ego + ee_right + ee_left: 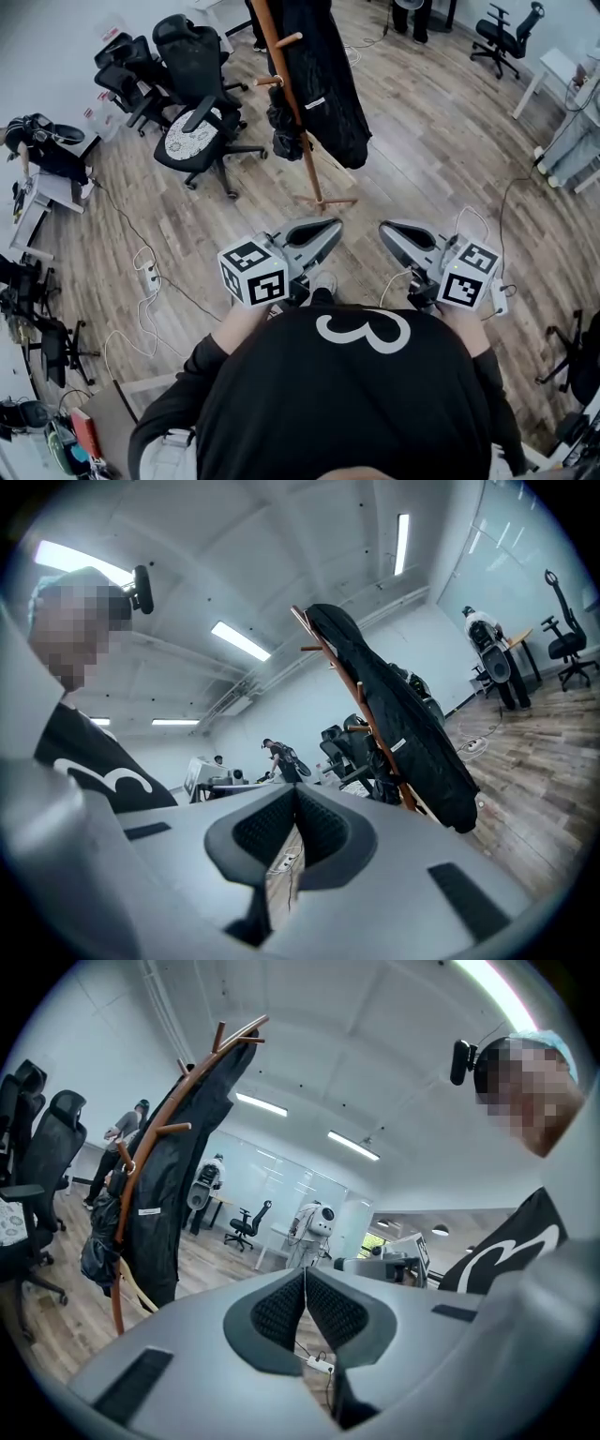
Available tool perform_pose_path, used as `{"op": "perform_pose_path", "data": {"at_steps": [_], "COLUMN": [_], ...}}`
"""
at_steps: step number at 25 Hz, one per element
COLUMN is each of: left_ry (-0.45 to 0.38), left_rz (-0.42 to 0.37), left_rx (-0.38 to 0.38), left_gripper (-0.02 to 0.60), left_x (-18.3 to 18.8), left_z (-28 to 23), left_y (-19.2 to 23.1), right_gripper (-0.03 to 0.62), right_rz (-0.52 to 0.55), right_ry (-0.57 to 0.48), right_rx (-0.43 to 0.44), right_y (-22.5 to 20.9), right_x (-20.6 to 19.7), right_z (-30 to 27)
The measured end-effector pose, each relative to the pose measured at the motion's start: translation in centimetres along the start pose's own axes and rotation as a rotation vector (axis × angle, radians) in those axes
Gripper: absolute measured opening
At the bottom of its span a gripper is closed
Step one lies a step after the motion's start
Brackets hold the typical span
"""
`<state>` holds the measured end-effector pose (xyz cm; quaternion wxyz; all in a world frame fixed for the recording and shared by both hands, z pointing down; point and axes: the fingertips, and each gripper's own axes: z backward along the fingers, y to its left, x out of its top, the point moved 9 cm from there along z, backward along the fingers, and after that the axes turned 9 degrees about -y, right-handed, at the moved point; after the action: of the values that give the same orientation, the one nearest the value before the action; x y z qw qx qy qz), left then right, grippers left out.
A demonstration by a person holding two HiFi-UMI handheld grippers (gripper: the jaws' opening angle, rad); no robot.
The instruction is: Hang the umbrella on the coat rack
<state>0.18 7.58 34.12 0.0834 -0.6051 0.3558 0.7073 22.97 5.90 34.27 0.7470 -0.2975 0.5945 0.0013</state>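
The wooden coat rack [298, 131] stands on the plank floor ahead of me, with a long black coat [330, 84] draped over it. A small black folded umbrella [285, 127] hangs from a lower peg on the rack's left side. It also shows as a dark bundle in the left gripper view [99, 1241] and the right gripper view [386, 778]. My left gripper [333, 228] and right gripper [384, 228] are held close to my chest, well short of the rack. Both are shut with nothing between the pads [305, 1274] [296, 789].
Several black office chairs [197, 103] crowd the left of the rack. A power strip with cables [150, 277] lies on the floor at left. A white table [553, 70] and another chair [506, 37] stand far right. People and a white robot [314, 1227] are in the background.
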Motion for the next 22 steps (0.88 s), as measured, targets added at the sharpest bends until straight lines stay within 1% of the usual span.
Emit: {"op": "perform_pose_path", "data": {"at_steps": [5, 11, 22], "left_ry": [-0.006, 0.014, 0.015], "left_rz": [-0.017, -0.095, -0.105], "left_rx": [-0.016, -0.02, -0.003], "left_gripper": [0.02, 0.021, 0.021], "left_x": [-0.2, -1.2, -1.8], "left_z": [0.2, 0.4, 1.2], "left_y": [-2.3, -4.5, -5.5], "right_gripper": [0.026, 0.026, 0.026], "right_rz": [0.022, 0.034, 0.027], "right_ry": [-0.011, -0.008, -0.002], "right_rx": [0.016, 0.024, 0.02], "right_y": [1.6, 2.5, 3.0], "right_x": [0.3, -0.4, -1.3], "right_z": [1.6, 3.2, 4.1]}}
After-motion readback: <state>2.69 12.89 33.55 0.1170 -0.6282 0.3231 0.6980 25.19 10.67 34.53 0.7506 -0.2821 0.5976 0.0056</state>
